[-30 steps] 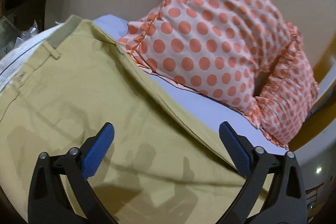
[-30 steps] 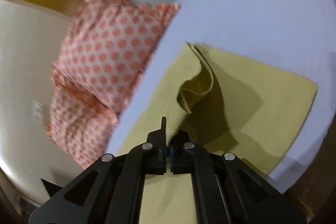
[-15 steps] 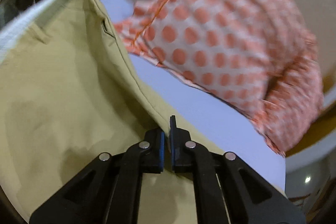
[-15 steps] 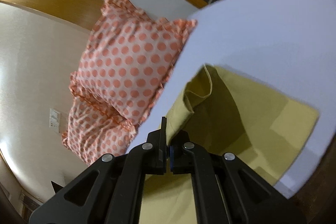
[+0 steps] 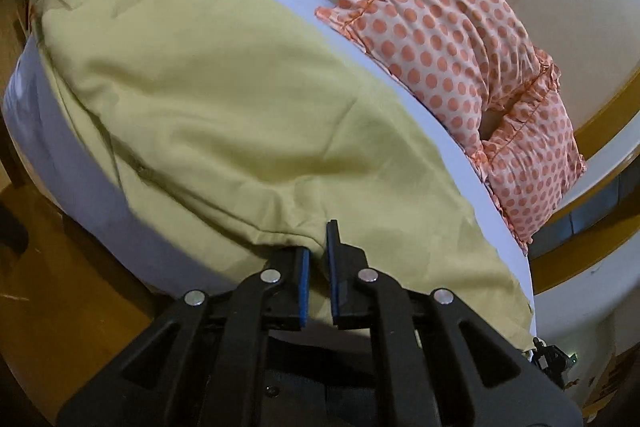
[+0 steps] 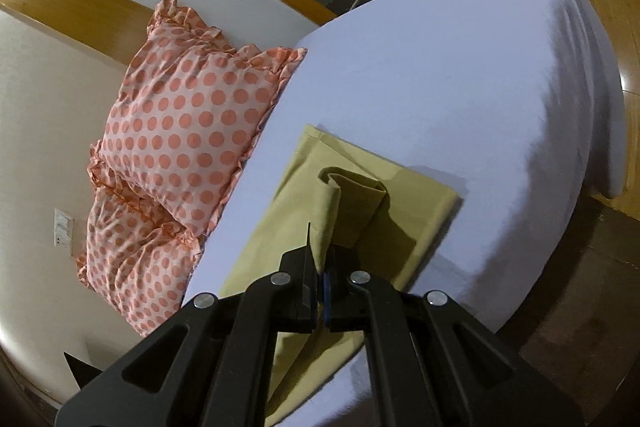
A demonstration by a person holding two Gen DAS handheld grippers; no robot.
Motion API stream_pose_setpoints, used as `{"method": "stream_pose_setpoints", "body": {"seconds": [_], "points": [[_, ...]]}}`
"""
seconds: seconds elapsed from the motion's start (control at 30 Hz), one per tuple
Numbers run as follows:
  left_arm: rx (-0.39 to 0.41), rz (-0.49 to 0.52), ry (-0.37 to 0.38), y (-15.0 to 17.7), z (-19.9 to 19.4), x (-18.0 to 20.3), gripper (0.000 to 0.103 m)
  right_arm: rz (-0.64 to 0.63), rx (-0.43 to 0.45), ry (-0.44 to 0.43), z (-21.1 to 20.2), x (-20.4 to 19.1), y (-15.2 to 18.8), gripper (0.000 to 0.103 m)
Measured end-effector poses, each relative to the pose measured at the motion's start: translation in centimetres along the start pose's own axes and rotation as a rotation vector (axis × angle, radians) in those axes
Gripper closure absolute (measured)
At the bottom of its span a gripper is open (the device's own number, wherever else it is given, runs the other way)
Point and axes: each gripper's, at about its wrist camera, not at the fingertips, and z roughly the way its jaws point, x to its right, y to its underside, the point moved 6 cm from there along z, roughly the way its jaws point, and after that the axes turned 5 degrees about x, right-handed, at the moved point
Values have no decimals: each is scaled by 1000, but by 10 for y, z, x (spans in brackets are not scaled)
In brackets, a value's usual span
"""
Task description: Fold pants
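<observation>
Lifted higher now, khaki pants (image 5: 224,99) drape rumpled.

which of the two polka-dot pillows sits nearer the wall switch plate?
In the right wrist view, the lower polka-dot pillow, partly tucked under the upper polka-dot pillow. Its frilled edge almost reaches the wall switch plate; the upper one lies toward the wooden headboard trim.

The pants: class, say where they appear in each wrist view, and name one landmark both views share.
Left wrist view: the pants fill the centre and left, draped over the bed, an edge pinched in the left gripper.
Right wrist view: the pants lie at lower centre, a lifted fold pinched in the right gripper.
Shared landmark: the spotted pillows.
</observation>
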Motion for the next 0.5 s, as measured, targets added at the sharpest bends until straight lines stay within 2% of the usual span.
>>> {"method": "stream_pose_setpoints", "body": {"seconds": [0.17,0.23,0.27,0.3,0.33,0.37,0.5], "points": [[14,31,21,7,-4,1,96,-88,23,65,-10,-4,2,98],[15,36,38,10,-7,0,96,-115,61,109,-22,-2,-1,80],[16,41,48,12,-9,0,95,-119,79,120,-26,-1,-3,56],[17,47,56,14,-11,0,95,-124,118,139,-33,2,-6,43],[21,57,63,15,-13,0,94,-130,146,154,-37,4,-8,43],[23,64,69,17,-14,0,89,-137,160,170,-39,7,-9,43],[35,68,106,24,-22,-1,73,-151,145,161,-34,11,-2,44]]}}
